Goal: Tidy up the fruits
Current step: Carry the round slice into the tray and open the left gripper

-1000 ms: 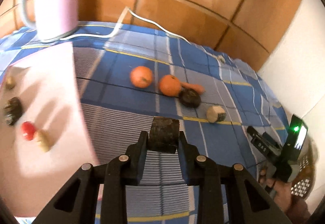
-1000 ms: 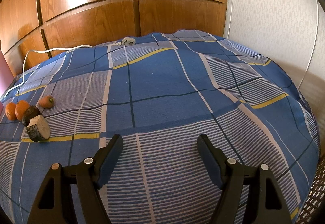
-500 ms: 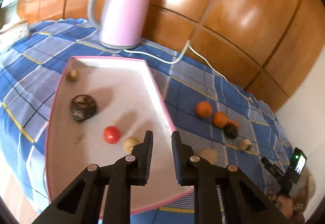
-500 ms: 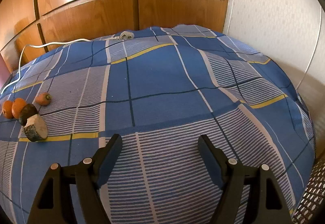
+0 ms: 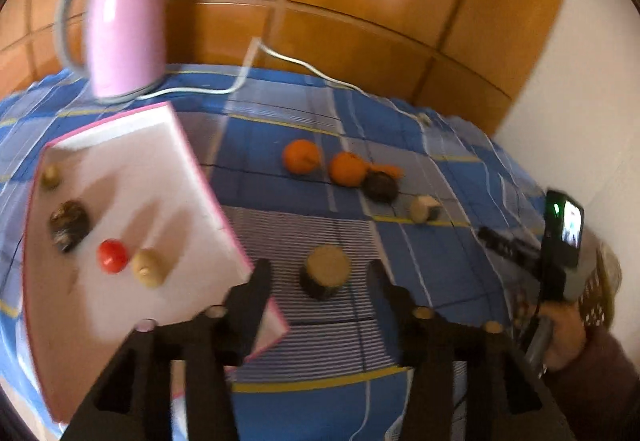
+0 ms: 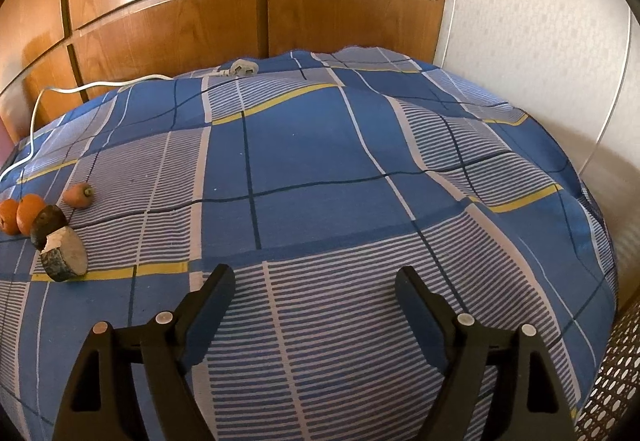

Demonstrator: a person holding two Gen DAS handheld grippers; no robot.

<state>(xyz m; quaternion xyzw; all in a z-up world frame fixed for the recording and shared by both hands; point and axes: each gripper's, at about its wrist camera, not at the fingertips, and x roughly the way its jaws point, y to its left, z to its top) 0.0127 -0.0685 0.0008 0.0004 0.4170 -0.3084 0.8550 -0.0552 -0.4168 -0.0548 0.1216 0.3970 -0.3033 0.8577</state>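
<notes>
Beside the white pink-rimmed tray's (image 5: 208, 197) edge, the left gripper (image 5: 320, 273), jaws just opened, frames a dark round tan-topped fruit slice (image 5: 326, 271) untouched; the right gripper (image 6: 314, 283) gapes over bare blue checked cloth (image 6: 320, 161).

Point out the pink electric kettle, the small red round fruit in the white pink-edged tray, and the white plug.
pink electric kettle (image 5: 124, 29), left wrist view, middle of its body.
small red round fruit (image 5: 113, 255), left wrist view, its centre.
white plug (image 6: 242, 69), right wrist view, top of the plug body.
</notes>
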